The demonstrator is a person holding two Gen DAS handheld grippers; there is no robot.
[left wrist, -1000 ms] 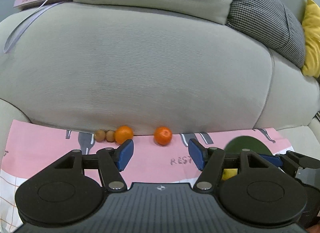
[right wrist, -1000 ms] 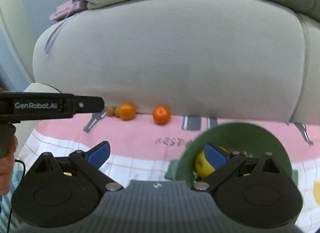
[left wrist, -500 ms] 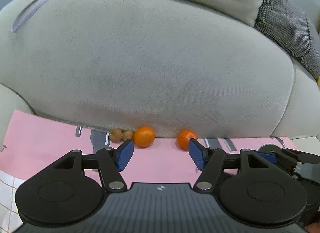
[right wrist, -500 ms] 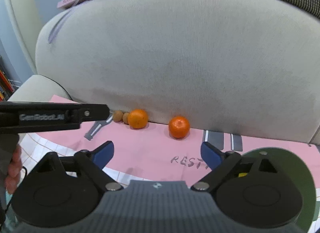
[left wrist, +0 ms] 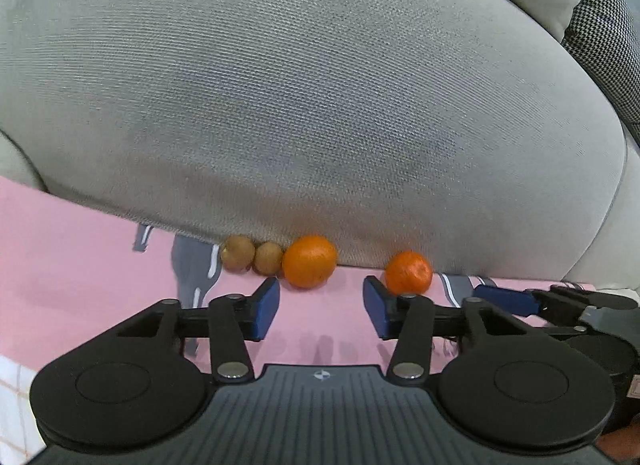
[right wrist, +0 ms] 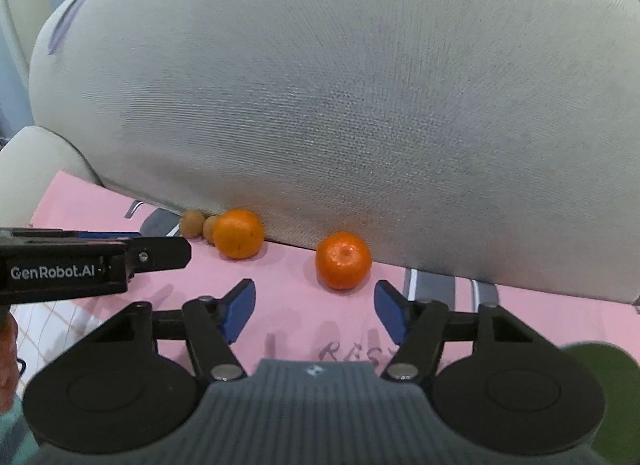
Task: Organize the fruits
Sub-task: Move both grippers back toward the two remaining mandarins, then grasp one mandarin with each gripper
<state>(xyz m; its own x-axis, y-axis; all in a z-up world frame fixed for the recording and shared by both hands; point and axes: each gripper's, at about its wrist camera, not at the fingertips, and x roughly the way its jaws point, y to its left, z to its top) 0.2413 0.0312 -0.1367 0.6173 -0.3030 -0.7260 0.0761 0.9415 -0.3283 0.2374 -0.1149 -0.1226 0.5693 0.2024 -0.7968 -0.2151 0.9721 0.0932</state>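
Observation:
Two oranges and two small brown fruits lie on a pink cloth against the sofa cushion. In the left wrist view my left gripper [left wrist: 320,311] is open and empty, just short of the left orange [left wrist: 309,261]; the brown fruits [left wrist: 252,256] sit to its left and the right orange [left wrist: 409,273] beyond my right finger. In the right wrist view my right gripper [right wrist: 314,313] is open and empty, just short of the right orange [right wrist: 343,260]. The left orange [right wrist: 238,233] and brown fruits [right wrist: 198,224] lie further left. The green bowl [right wrist: 604,377] shows at the lower right edge.
A large grey sofa cushion [left wrist: 320,105] bulges right behind the fruits. The pink cloth [left wrist: 80,257] covers the seat. The left gripper's body [right wrist: 80,265] crosses the left of the right wrist view, and the right gripper's finger [left wrist: 540,301] shows at the right of the left wrist view.
Both grippers have moved forward toward the fruits along the cushion. The right gripper left the green bowl with the yellow fruit behind and now faces the right orange.

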